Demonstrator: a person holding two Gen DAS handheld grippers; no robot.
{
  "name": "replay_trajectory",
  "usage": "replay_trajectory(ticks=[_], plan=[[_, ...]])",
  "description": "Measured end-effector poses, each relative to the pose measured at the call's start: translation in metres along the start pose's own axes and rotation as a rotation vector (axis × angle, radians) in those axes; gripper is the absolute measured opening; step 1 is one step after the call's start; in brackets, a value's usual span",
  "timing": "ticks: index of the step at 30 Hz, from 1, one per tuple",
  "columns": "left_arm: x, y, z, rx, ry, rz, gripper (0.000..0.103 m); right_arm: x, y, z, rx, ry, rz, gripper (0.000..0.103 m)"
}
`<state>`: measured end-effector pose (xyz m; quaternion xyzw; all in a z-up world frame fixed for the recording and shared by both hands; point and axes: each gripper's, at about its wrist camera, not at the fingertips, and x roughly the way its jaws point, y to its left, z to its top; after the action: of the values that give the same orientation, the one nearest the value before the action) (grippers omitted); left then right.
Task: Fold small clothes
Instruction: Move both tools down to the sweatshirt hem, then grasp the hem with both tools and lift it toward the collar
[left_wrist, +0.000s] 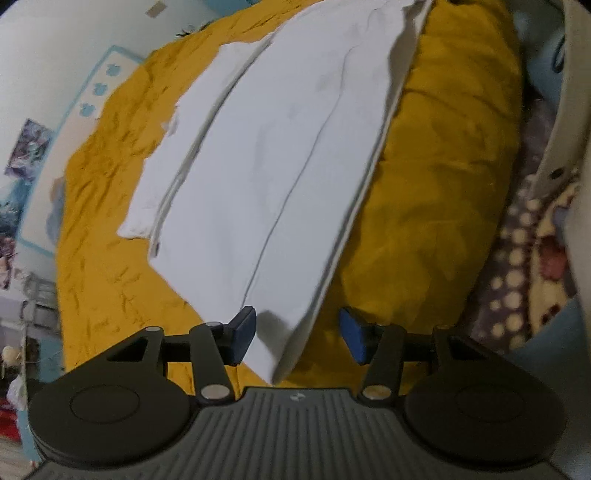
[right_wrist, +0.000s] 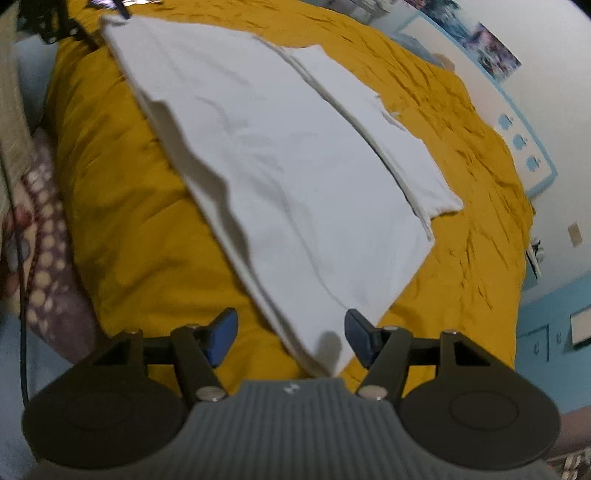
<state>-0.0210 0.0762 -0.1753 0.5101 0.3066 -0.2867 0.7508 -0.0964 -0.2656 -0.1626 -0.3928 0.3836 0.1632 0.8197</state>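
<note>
The left gripper stands spread, a corner of the folded white garment lying loose between its blue pads. The right gripper is likewise spread over the opposite corner. The garment stretches toward twelve o'clock across a mustard bedspread. No lettering is readable.

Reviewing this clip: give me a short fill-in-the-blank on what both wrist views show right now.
1. The white garment lies on a ____ bedspread.
2. The jaws of the left gripper stand ____, pads off the cloth.
3. A ____ of the garment lies between the jaws of the right gripper.
4. The garment is ____ in colour.

Missing words: yellow; open; corner; white
</note>
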Motion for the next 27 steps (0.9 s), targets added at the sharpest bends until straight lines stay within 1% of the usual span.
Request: replay_trajectory(ticks=[2,4,8,10,12,13,14,16,17,18,19,22,24,27], plan=[[0.0,0.004,0.0,-0.039,-0.005,-0.001,0.063,0.002,0.004,-0.003,-0.042,0.0,-0.049,0.058],[0.0,0.01,0.001,-0.055,-0.013,0.012,0.063,0.004,0.006,-0.003,-0.091,0.005,-0.093,0.053],[-0.006,0.014,0.006,-0.026,-0.018,0.077,0.056,0.006,0.01,-0.004,-0.19,0.024,-0.12,0.052],[-0.005,0.013,0.008,-0.004,-0.008,0.085,0.055,0.007,0.009,-0.004,-0.21,0.027,-0.122,0.052],[0.0,0.009,0.008,0.021,0.001,0.083,0.046,0.01,0.009,-0.006,-0.228,0.035,-0.123,0.045],[0.001,0.008,0.008,0.029,0.004,0.071,0.035,0.012,0.009,-0.007,-0.239,0.037,-0.122,0.038],[0.001,0.008,0.007,0.027,0.002,0.057,0.026,0.012,0.01,-0.009,-0.254,0.037,-0.117,0.028],[-0.002,0.009,0.006,-0.008,-0.012,0.032,0.018,0.01,0.018,-0.012,-0.28,0.027,-0.109,0.016],[-0.004,0.011,0.005,-0.034,-0.023,0.007,0.012,0.008,0.019,-0.014,-0.29,0.011,-0.113,0.01],[-0.006,0.015,0.003,-0.068,-0.031,-0.016,0.01,0.006,0.02,-0.016,-0.293,-0.002,-0.114,0.007],[-0.007,0.019,0.002,-0.1,-0.032,-0.025,0.005,0.005,0.021,-0.017,-0.292,-0.008,-0.12,0.0],[-0.014,0.038,0.002,-0.2,-0.055,-0.041,0.004,-0.002,0.015,-0.015,-0.247,-0.044,-0.149,0.0],[-0.024,0.051,0.004,-0.261,-0.086,-0.048,0.004,-0.01,0.005,-0.01,-0.206,-0.075,-0.179,0.0],[-0.034,0.072,0.01,-0.3,-0.113,-0.017,0.004,-0.022,-0.013,0.0,-0.178,-0.11,-0.219,0.0]])
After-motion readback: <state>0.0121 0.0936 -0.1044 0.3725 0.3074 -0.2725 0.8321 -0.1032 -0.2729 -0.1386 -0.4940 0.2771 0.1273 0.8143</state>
